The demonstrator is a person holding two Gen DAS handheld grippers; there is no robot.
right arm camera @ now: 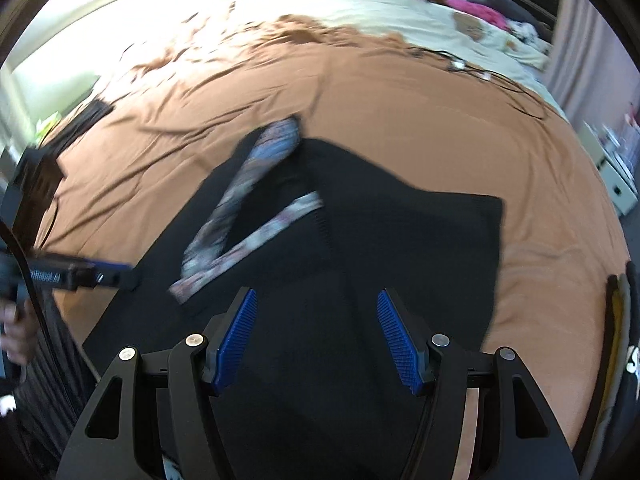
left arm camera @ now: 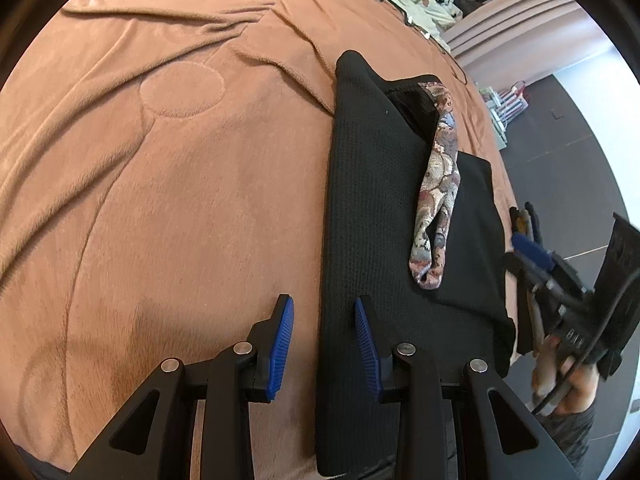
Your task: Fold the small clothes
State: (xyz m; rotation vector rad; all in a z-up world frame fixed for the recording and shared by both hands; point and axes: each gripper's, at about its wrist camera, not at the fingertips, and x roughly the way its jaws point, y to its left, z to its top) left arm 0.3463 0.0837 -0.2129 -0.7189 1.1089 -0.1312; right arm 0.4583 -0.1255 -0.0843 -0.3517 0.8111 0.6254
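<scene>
Left gripper (left arm camera: 324, 344) hangs w/ jaws spread, empty, over black garment's (left arm camera: 372, 240) left edge. Right gripper (right arm camera: 316, 336) likewise unclenched above it. Patterned band (left arm camera: 438, 184) at 1 o'clock; blanket (left arm camera: 160, 180) beneath. Right view, blurred, alone shows band's second strip (right arm camera: 272, 228).
</scene>
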